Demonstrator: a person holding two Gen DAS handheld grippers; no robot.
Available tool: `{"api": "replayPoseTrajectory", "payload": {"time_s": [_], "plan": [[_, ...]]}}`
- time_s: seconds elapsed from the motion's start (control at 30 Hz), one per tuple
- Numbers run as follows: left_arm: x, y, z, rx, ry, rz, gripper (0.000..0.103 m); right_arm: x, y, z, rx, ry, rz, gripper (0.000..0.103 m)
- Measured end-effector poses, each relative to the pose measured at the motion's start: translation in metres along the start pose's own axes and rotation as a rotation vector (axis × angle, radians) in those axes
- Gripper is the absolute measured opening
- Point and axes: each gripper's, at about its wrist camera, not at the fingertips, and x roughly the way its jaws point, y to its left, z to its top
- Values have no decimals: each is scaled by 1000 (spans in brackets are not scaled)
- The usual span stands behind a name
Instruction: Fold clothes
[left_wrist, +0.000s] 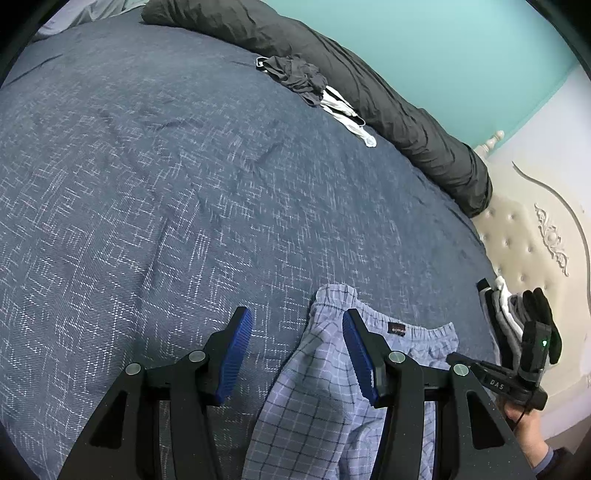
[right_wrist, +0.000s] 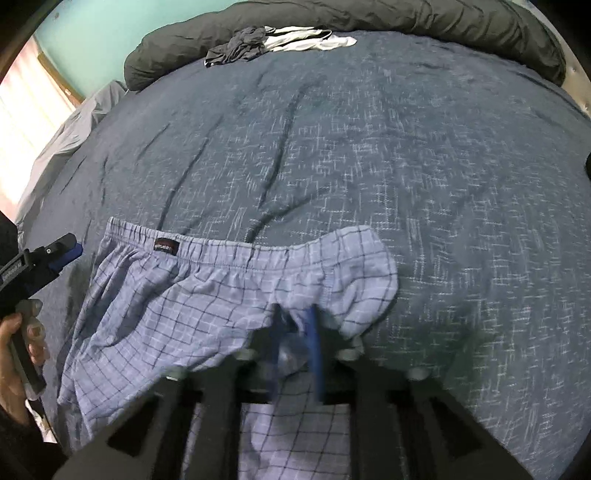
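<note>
Light blue plaid shorts (left_wrist: 325, 387) lie on the bed, their elastic waistband (right_wrist: 229, 258) with a dark label turned toward the far side. My left gripper (left_wrist: 299, 343) is open above the shorts' left edge; its right pad (left_wrist: 360, 358) is over the cloth and its left pad (left_wrist: 238, 354) over bare bedspread. From the right wrist view the left gripper (right_wrist: 70, 245) is beside the waistband's left end. My right gripper (right_wrist: 295, 343), blurred, is shut on a bunched part of the shorts (right_wrist: 166, 314) near their right side. In the left wrist view, the right gripper (left_wrist: 452, 357) meets the shorts' right edge.
The dark blue patterned bedspread (left_wrist: 166, 203) stretches wide. At the far side lie a crumpled pile of grey and white garments (left_wrist: 306, 79) and a rolled dark duvet (left_wrist: 388, 96). A small stack of folded clothes (left_wrist: 506, 310) sits by the cream tufted headboard (left_wrist: 528, 258).
</note>
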Motion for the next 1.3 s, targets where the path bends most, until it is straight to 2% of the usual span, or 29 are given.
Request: {"api": "replayPoseTrajectory", "payload": {"time_s": [0.33, 0.5, 0.6, 0.9, 1.2, 1.27, 1.3], "plan": [[-2, 1, 0, -1, 2, -6, 55, -38, -13, -3, 27, -110, 9, 0], [2, 0, -1, -5, 16, -10, 55, -50, -32, 5, 53, -142, -24, 0], [7, -5, -2, 2, 30, -21, 55, -58, -49, 3, 82, -137, -47, 0], [36, -27, -6, 17, 100, -65, 56, -43, -69, -10, 114, -94, -43, 0], [67, -40, -5, 10, 153, -88, 55, -34, -72, -15, 108, -63, 33, 1], [69, -43, -5, 32, 151, -85, 45, -40, -72, -13, 99, -85, 59, 2], [70, -43, -5, 42, 153, -84, 29, -44, -71, -11, 94, -99, 68, 2]]}}
